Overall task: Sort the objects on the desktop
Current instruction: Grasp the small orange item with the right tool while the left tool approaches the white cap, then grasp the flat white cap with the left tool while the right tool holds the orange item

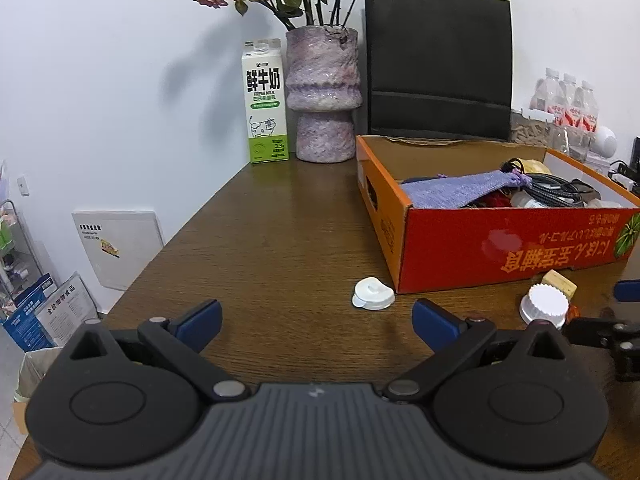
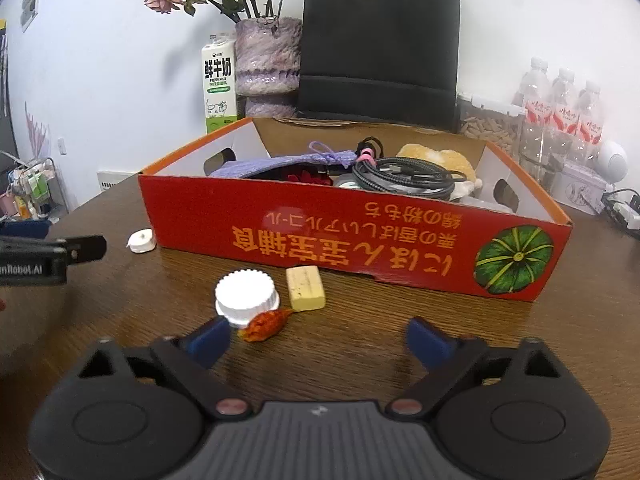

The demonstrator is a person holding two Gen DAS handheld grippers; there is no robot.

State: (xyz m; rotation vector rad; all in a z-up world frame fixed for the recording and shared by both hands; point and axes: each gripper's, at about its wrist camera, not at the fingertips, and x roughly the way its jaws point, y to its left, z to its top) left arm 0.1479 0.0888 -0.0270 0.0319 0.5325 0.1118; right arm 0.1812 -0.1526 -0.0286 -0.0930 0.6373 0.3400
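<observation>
Left gripper (image 1: 316,322): jaws spread wide, nothing between the blue pads; low over the bare desk, pointing toward 12 o'clock.
Right gripper (image 2: 318,338): jaws apart, gripping nothing; its left pad lies just beside the ridged cap and the orange-red piece.
Desk (image 1: 280,232): dark brown wood grain, carrying all items listed below.
Red carton (image 2: 352,236): open-topped cardboard box, orange rim, upside-down print and a green pumpkin picture on the near wall; at 12 o'clock from the right gripper, at 1 o'clock from the left one.
Carton contents: purple knitted pouch (image 2: 280,164), coiled grey cable (image 2: 404,178), a tan plush item (image 2: 436,158), red and white oddments partly hidden.
Small white cap (image 1: 373,294): flat on the desk at the carton's near-left corner, at 12 o'clock from the left gripper, clear of its pads.
Ridged white cap (image 2: 246,296): round, ribbed edge, on the desk before the carton; at 11 o'clock from the right gripper.
Orange-red piece (image 2: 266,324): small, glossy, touching the ridged cap at its 5 o'clock side; what it is cannot be told.
Pale yellow block (image 2: 306,288): speckled rectangular block, just right of the ridged cap, near the carton wall.
Milk carton (image 1: 264,100): white and green, upright at the desk's far edge.
Vase (image 1: 324,96): mottled purple, wilted roses, just right of the milk carton.
Black paper bag (image 1: 440,68): upright behind the red carton.
Water bottles (image 2: 560,108): clear, red labels, at 2 o'clock by the wall.
</observation>
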